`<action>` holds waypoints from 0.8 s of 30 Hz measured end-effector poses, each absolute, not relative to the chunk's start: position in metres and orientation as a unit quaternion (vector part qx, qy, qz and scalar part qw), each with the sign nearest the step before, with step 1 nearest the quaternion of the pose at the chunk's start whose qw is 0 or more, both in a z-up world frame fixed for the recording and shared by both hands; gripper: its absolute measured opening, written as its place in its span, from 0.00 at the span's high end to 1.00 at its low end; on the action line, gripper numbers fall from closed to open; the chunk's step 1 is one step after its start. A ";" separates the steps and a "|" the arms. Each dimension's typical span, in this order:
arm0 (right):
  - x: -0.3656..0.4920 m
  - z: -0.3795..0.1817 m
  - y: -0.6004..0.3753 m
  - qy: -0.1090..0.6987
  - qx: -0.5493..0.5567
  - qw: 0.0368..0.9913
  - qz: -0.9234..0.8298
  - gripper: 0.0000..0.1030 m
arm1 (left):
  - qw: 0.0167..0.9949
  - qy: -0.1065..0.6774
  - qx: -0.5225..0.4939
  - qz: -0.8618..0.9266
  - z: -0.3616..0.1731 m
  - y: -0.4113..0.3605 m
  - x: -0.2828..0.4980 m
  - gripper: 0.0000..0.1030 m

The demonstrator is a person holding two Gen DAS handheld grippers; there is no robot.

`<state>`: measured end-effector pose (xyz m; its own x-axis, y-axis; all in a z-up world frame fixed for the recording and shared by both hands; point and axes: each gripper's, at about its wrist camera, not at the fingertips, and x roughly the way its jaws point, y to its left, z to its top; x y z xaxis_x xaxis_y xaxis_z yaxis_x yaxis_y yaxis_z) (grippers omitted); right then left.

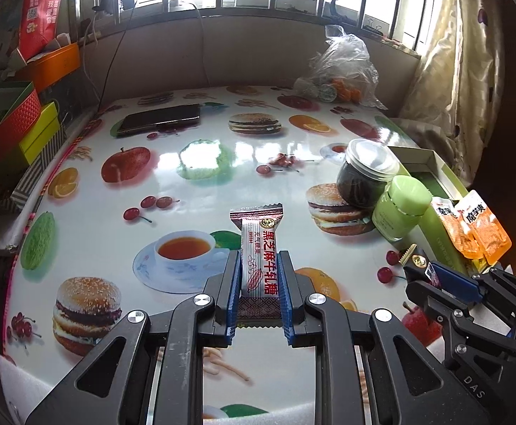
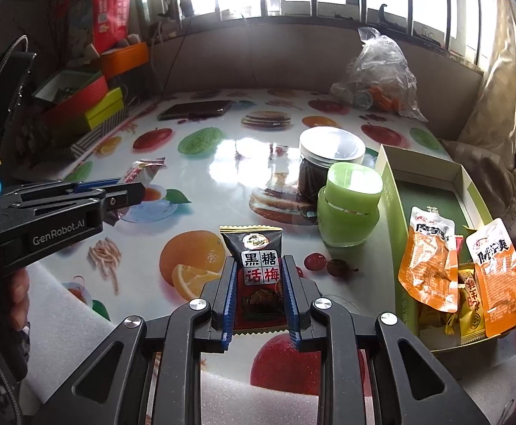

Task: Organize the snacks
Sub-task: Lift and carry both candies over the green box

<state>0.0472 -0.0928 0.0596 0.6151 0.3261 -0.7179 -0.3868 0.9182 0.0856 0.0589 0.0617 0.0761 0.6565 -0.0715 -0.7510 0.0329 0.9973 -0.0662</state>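
Note:
My left gripper [image 1: 259,260] is shut on a white nougat candy packet [image 1: 258,248] with red lettering, held off the table; from the right wrist view the same left gripper [image 2: 130,187] shows at the left with that packet [image 2: 142,171]. My right gripper [image 2: 259,265] is shut on a black plum candy packet [image 2: 256,265], also lifted; it shows as the right gripper [image 1: 412,264] at the lower right of the left wrist view. A green box [image 2: 389,180] at the right holds two orange snack pouches [image 2: 430,258] and yellow wrapped sweets [image 2: 470,315].
A dark jar with a clear lid [image 2: 325,163] and a green jar [image 2: 350,205] stand just left of the box. A phone [image 1: 158,118] lies at the far left of the fruit-print table [image 1: 222,148], a plastic bag of fruit [image 1: 343,71] at the far right. Stacked boxes [image 1: 6,120] line the left edge.

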 end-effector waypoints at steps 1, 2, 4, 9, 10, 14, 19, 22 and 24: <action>0.045 0.063 -0.096 0.388 -0.036 0.900 0.196 0.78 | 0.911 0.411 -0.022 -0.033 0.079 0.058 0.057 0.80; 0.043 0.067 -0.099 0.385 -0.033 0.902 0.193 0.78 | 0.912 0.408 -0.021 -0.037 0.082 0.055 0.056 0.80; 0.038 0.074 -0.105 0.379 -0.028 0.906 0.186 0.78 | 0.914 0.403 -0.022 -0.044 0.089 0.049 0.053 0.80; 0.028 0.092 -0.121 0.362 -0.019 0.916 0.169 0.78 | 0.917 0.393 -0.016 -0.066 0.104 0.030 0.049 0.80; 0.027 0.095 -0.124 0.360 -0.018 0.918 0.164 0.78 | 0.918 0.391 -0.016 -0.071 0.107 0.027 0.048 0.80; 0.021 0.105 -0.138 0.351 -0.010 0.925 0.147 0.78 | 0.920 0.382 -0.014 -0.089 0.116 0.013 0.048 0.80; 0.016 0.112 -0.157 0.346 0.001 0.930 0.126 0.78 | 0.919 0.378 -0.009 -0.108 0.123 -0.006 0.050 0.80; 0.016 0.114 -0.168 0.347 0.010 0.931 0.113 0.78 | 0.918 0.378 -0.004 -0.121 0.126 -0.018 0.054 0.80; 0.017 0.115 -0.176 0.347 0.014 0.932 0.105 0.78 | 0.917 0.377 -0.001 -0.129 0.128 -0.025 0.058 0.80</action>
<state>0.0168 -0.1765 0.1146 0.7367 0.2059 -0.6441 -0.1866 0.9774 0.0991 0.0578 -0.0255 0.1284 0.6826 -0.2369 -0.6913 0.2350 0.9669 -0.0993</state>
